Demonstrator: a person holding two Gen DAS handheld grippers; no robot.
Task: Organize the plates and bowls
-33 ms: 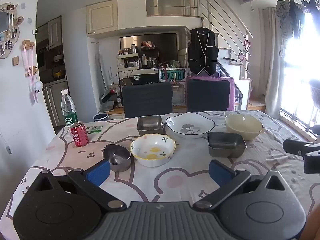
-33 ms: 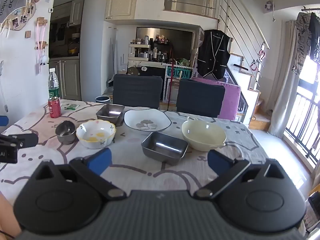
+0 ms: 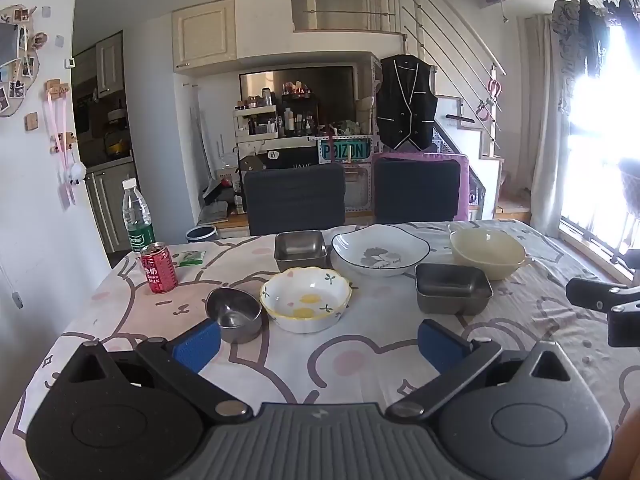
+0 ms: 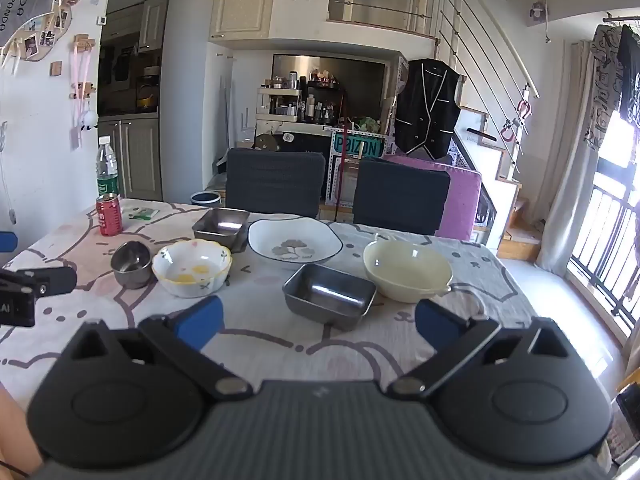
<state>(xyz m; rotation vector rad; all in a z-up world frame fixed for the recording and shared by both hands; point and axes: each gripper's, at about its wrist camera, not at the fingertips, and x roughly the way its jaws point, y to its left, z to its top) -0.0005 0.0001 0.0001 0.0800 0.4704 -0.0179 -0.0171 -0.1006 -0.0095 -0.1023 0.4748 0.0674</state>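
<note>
On the patterned tablecloth stand a small round steel bowl (image 3: 234,314), a floral bowl (image 3: 306,298) with yellow spots, a white plate (image 3: 380,250) with a leaf motif, a square steel dish (image 3: 300,244), a rectangular steel dish (image 3: 452,288) and a cream bowl (image 3: 488,252). My left gripper (image 3: 319,340) hovers open before the floral bowl, holding nothing. My right gripper (image 4: 318,320) is open and empty too, facing the rectangular steel dish (image 4: 330,294) and the cream bowl (image 4: 408,270). Neither touches any dish.
A red can (image 3: 159,268), a water bottle (image 3: 138,216) and a green packet (image 3: 191,258) stand at the far left of the table. Two dark chairs (image 3: 295,196) are behind the far edge. A wall runs along the left, a window on the right.
</note>
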